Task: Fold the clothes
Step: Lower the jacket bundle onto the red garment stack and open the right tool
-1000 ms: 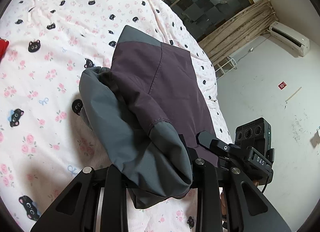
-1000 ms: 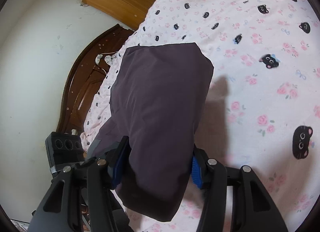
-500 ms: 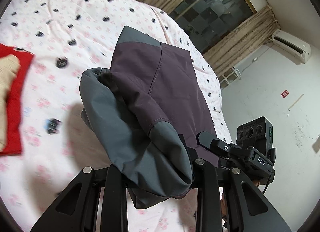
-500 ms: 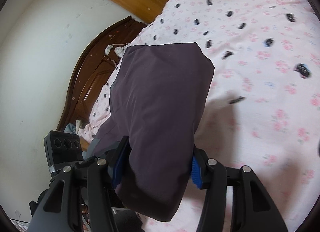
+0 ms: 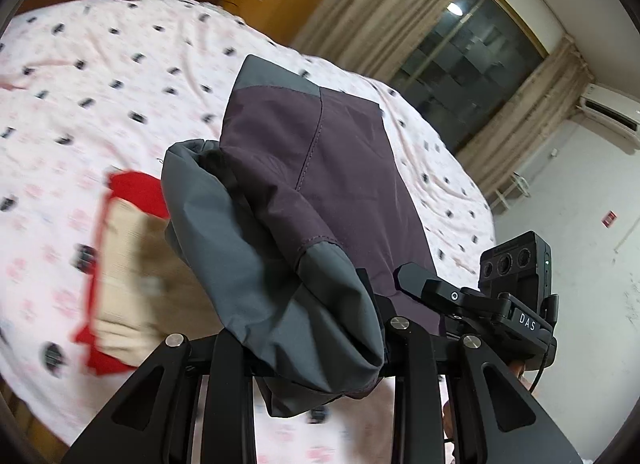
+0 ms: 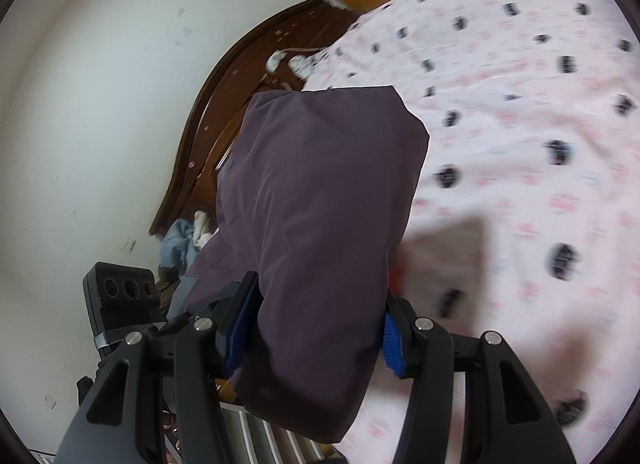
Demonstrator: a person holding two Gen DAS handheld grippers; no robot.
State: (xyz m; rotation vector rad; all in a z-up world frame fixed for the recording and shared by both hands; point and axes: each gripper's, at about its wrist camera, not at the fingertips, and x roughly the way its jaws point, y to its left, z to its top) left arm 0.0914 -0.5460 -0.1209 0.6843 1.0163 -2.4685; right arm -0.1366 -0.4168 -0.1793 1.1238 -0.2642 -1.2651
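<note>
A folded purple and grey jacket [image 5: 320, 183] is held up between both grippers, above the bed. My left gripper [image 5: 312, 328] is shut on its grey end, which bulges over the fingers. My right gripper [image 6: 316, 324] is shut on the purple end [image 6: 320, 203], with the blue pads [image 6: 390, 338] pressed into the cloth. The other gripper's camera block shows in the left wrist view [image 5: 516, 272] and in the right wrist view [image 6: 120, 296].
The bed has a pink sheet with black cat prints [image 5: 100, 75]. A folded red and beige garment [image 5: 124, 264] lies on it below the jacket. A dark wooden headboard [image 6: 224, 111] and a heap of clothes [image 6: 180, 240] are at the left. A window with curtains [image 5: 460, 75] is beyond.
Both grippers have carried the jacket across the bed toward the headboard side. The red and beige garment has come in under the jacket. The grip is unchanged.
</note>
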